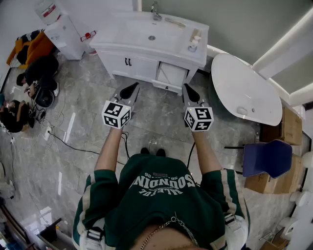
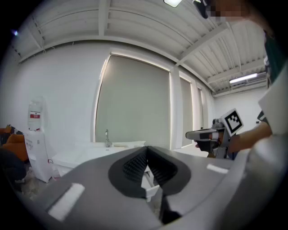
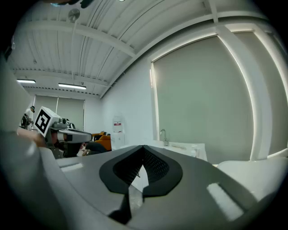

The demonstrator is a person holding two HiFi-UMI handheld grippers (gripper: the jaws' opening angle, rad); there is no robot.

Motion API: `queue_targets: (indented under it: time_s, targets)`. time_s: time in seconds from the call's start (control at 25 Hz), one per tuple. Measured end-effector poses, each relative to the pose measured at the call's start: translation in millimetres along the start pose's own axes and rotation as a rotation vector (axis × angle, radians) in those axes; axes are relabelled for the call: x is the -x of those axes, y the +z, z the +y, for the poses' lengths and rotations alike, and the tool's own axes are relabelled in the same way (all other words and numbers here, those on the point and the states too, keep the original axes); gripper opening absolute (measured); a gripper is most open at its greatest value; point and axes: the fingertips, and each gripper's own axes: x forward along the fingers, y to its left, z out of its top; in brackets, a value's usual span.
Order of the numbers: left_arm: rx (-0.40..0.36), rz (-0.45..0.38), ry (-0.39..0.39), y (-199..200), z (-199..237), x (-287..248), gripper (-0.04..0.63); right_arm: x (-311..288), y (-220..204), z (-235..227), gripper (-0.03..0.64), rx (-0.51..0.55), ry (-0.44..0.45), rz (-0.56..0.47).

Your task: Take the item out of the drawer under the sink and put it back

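A white sink cabinet stands ahead on the marble floor, with a faucet at its back. The drawer under its right half sticks out slightly; what lies inside it is hidden. My left gripper hangs in the air short of the cabinet's front, shut, nothing between its jaws. My right gripper is held level beside it, just right of the drawer, also shut and empty. Each gripper shows in the other's view, the right gripper and the left gripper.
A soap bottle stands on the counter's right end. A water dispenser is left of the cabinet. A white oval tub, a blue chair and cardboard boxes are at the right. Cables and seated people are at the left.
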Motion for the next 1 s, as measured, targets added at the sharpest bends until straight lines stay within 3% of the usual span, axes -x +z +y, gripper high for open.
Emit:
queue_targets:
  time_s: [0.44,1.0]
  targets:
    - [0.008,0.006,-0.012,-6,18,9,0.049,-18,-12,26,0.003,-0.038,0.044,0.045]
    - [0.024,0.007,-0.044,-17,58,25,0.049,-42,-15,54,0.003,-0.131,0.002,0.026]
